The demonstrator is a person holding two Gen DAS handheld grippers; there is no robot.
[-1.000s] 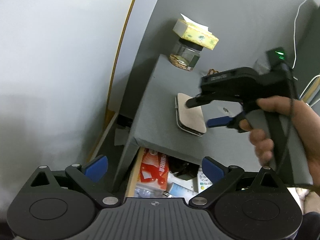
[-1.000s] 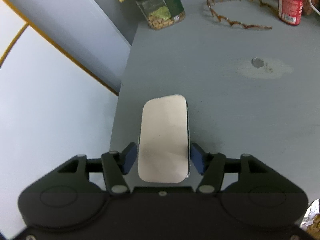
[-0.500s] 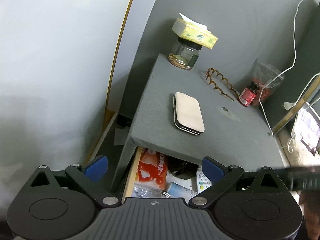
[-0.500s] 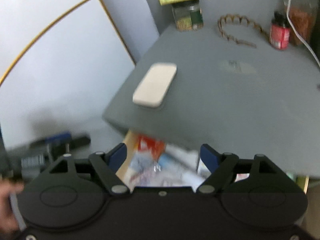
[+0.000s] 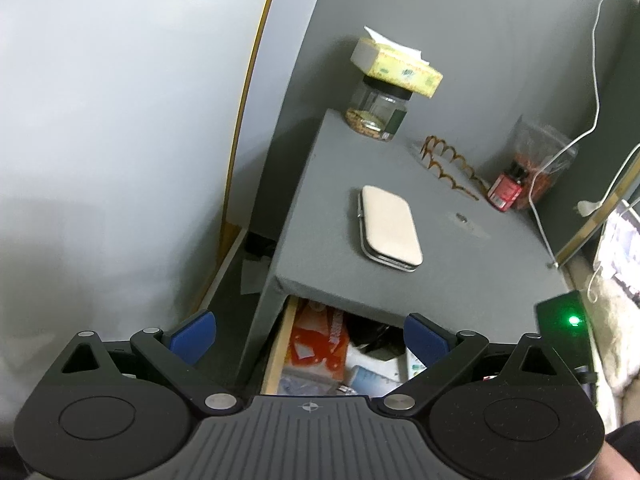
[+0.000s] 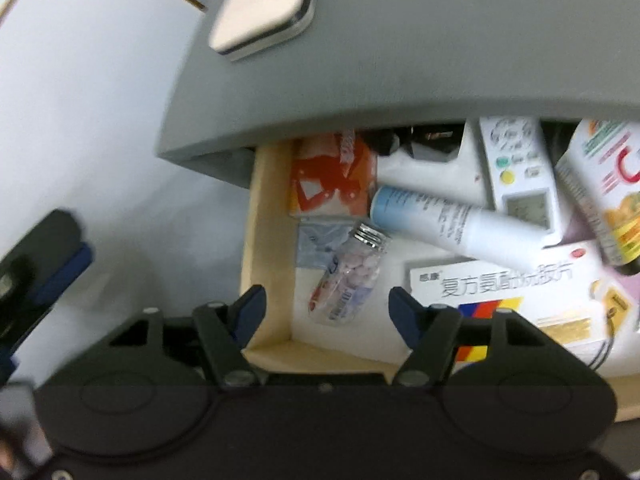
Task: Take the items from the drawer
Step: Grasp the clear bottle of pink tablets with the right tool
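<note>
**Right gripper above the open drawer, jaws narrowing on nothing**

The left gripper (image 5: pixel 310 330), matte black plastic with glossy blue pads, hangs with its jaws spread wide and empty. Past it stands the flat grey cabinet top (image 5: pixel 460 264), where a smooth beige rounded-rectangle case with a metal rim (image 5: pixel 390 232) lies flat.

Under that top, the pale wooden drawer (image 6: pixel 266 248) is pulled out and crowded. From its left wall rightwards lie an orange-and-white crinkly packet (image 6: pixel 334 178), a clear cylindrical pill bottle with a ribbed silver cap (image 6: pixel 352 274), a long white tube with a pale blue end (image 6: pixel 452 224), a white plastic remote control (image 6: pixel 518 170) and a white cardboard medicine box (image 6: pixel 508 292).

The right gripper (image 6: pixel 326 310) hovers above the drawer's near left corner, its jaws closing. The pill bottle shows in the gap between its pads, untouched.
</note>
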